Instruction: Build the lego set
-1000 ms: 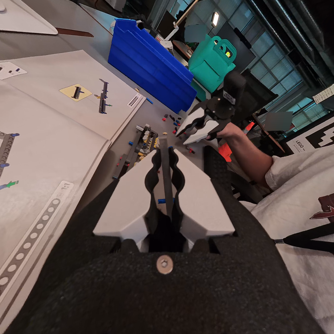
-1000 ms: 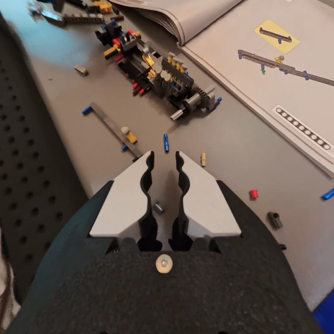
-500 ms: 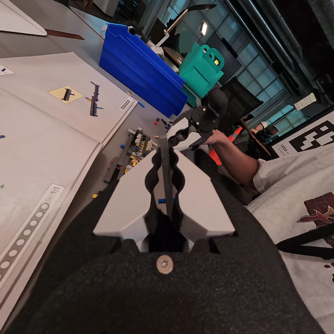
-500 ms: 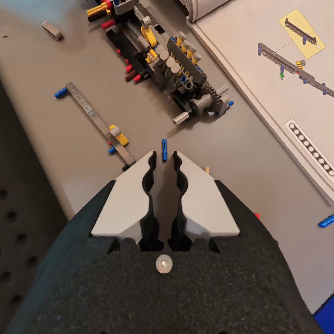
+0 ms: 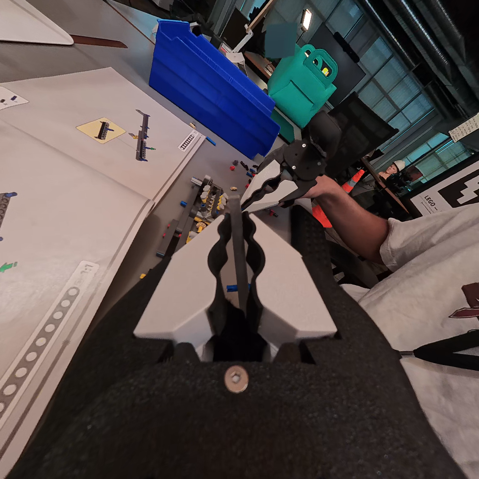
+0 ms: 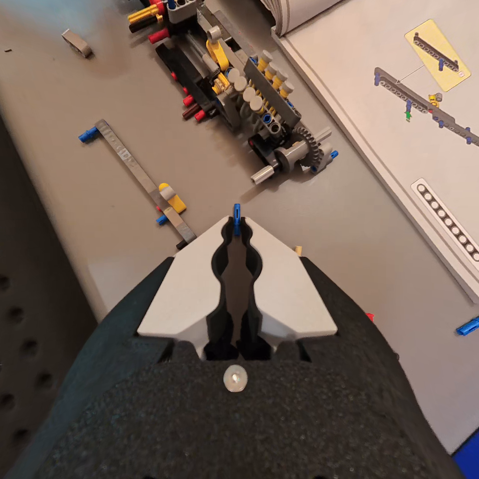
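While the left gripper [image 5: 236,216] clamps a long dark grey beam [image 5: 238,248] edge-on, raised over the table edge, the right gripper [image 6: 236,219] pinches a small blue pin [image 6: 236,219] at its tips, low over bare grey table [image 6: 324,233]. Just ahead sits the grey-and-yellow engine assembly [image 6: 248,103]; the open instruction booklet [image 6: 388,90] borders it at right.

- Dark grey beam [image 5: 237,248] in left tongs [image 5: 235,216]: lower end hidden in the black recess between the jaws.
- Blue pin [image 6: 236,219] in right tongs [image 6: 235,220]: rear part covered by the fingertips.
- Instruction booklet [image 6: 388,155]: cut off by top and right edges.
- Partly built assembly [image 6: 248,96]: far end out of frame at top edge.
- Small loose parts [image 5: 243,168] near blue bin [image 5: 207,88]: too small to identify.
- Tan piece [image 6: 298,250]: mostly hidden behind right finger.
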{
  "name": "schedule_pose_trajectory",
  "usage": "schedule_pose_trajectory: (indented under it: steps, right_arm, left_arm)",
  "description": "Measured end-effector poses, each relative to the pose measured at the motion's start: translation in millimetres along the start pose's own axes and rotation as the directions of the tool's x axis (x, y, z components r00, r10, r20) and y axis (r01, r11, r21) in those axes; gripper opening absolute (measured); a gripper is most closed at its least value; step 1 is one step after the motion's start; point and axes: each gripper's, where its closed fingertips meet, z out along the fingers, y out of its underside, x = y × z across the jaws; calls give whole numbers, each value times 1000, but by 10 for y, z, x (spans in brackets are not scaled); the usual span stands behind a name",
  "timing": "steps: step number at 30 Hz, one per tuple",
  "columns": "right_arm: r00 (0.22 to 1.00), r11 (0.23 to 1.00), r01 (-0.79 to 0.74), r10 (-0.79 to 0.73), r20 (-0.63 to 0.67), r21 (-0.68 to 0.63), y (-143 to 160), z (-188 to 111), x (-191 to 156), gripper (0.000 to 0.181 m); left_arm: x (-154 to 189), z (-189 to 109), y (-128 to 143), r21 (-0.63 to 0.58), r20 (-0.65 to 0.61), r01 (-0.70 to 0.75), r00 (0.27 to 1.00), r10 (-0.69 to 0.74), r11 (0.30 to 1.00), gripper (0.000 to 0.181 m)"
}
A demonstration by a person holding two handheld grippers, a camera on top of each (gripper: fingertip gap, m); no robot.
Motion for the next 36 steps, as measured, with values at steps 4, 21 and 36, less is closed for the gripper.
schedule_pose_trajectory:
  steps: [4,21,36]
  right_arm:
    - [999,998,16,-14,31,-60,14,-55,-23,4]
    - [999,240,47,9,50,-970,1396,-1581,321,3]
    - [998,87,66,7,67,-994,1628,-1565,351,3]
  left_arm:
    - [-21,3,8,-4,10,-3,1000,3,1000,7]
    - [53,1,-3,-14,22,-46,999,47,999,7]
    - [115,-35,-47,3,10,-60,998,59,998,7]
